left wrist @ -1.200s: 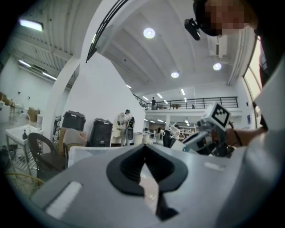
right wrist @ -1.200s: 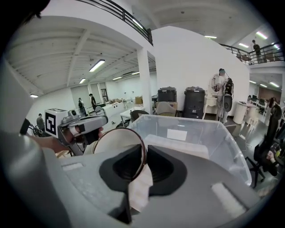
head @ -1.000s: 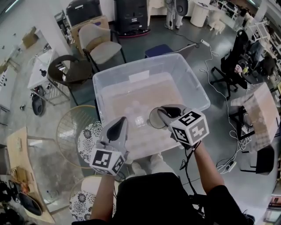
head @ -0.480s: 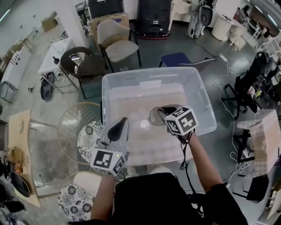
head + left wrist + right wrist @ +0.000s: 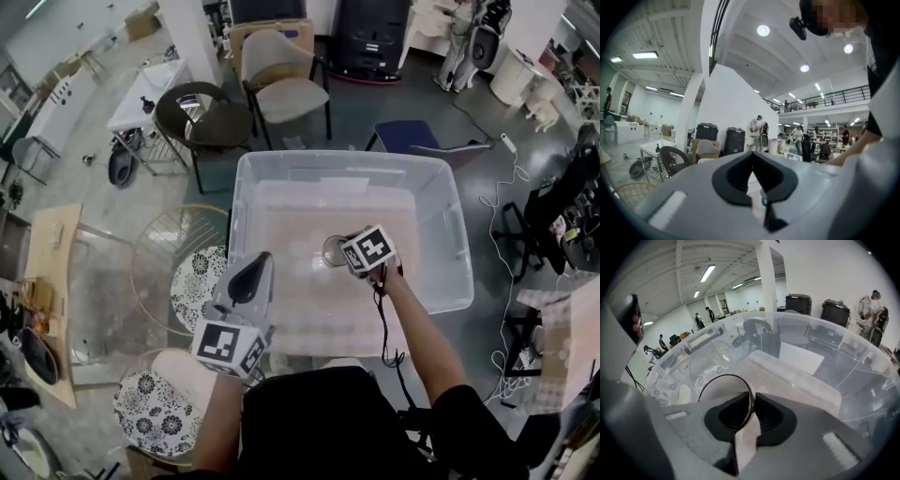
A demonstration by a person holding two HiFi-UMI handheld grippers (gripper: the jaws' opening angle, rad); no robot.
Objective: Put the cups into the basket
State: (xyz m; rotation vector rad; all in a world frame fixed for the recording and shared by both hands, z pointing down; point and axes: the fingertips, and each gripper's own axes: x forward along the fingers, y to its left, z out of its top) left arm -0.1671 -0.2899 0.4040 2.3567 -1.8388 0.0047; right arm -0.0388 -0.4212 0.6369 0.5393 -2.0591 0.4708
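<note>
Placing step, apparently: pinched the clear dark-rimmed cup (image 5: 723, 389) by its wall in the narrowed fingers of the right gripper (image 5: 751, 404), inside the big clear plastic tub (image 5: 448, 234). Held the left gripper (image 5: 752, 157) outside the near rim, fingers together on nothing. Called next for lowering to the tub floor and spreading the fingers.

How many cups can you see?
1: a clear cup, pinched at its rim by the right gripper, over the clear bin. More clear cups may sit inside; too faint to tell.
</note>
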